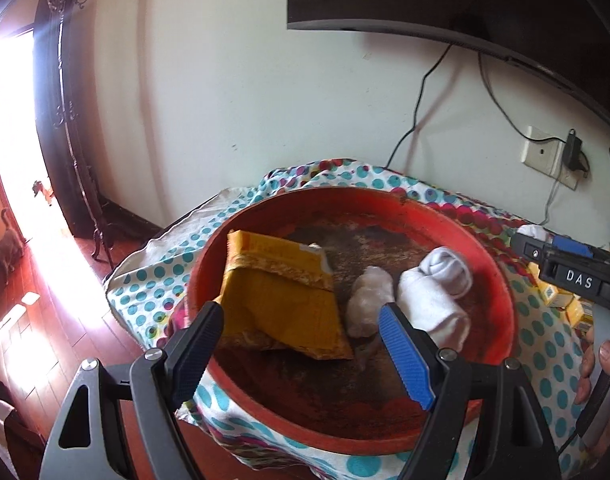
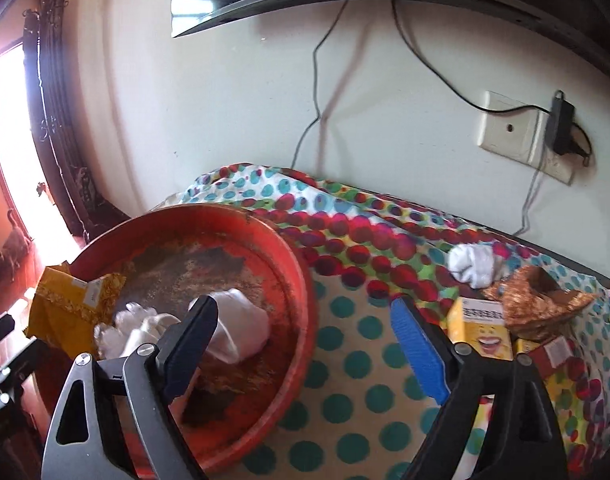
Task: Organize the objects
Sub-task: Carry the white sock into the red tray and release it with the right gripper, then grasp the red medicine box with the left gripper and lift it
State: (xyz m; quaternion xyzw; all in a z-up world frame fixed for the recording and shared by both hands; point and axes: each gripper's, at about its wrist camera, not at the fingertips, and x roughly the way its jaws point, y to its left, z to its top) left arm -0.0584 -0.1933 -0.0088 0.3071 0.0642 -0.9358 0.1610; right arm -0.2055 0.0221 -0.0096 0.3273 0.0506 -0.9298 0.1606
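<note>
A round red basin (image 1: 325, 200) stands on a table under a dotted cloth (image 1: 153, 276). In it lie a yellow padded envelope (image 1: 281, 304), a rolled white sock (image 1: 433, 292) and a smaller whitish bundle (image 1: 369, 300). My left gripper (image 1: 303, 320) hovers open over the basin's near side, nothing between its fingers. My right gripper (image 2: 305, 312) stands open above the basin's right rim (image 2: 301, 280), empty; the white socks (image 2: 241, 328) lie just past its left finger. On the cloth to the right lie a white sock ball (image 2: 475, 264), a crumpled golden-brown item (image 2: 537, 300) and a yellow box (image 2: 481, 328).
More small boxes (image 2: 545, 356) sit at the table's right end. A wall socket with a plugged adapter (image 2: 561, 128) and hanging cables are behind the table, a dark screen above. Wooden floor and a bright doorway (image 1: 9, 120) lie to the left.
</note>
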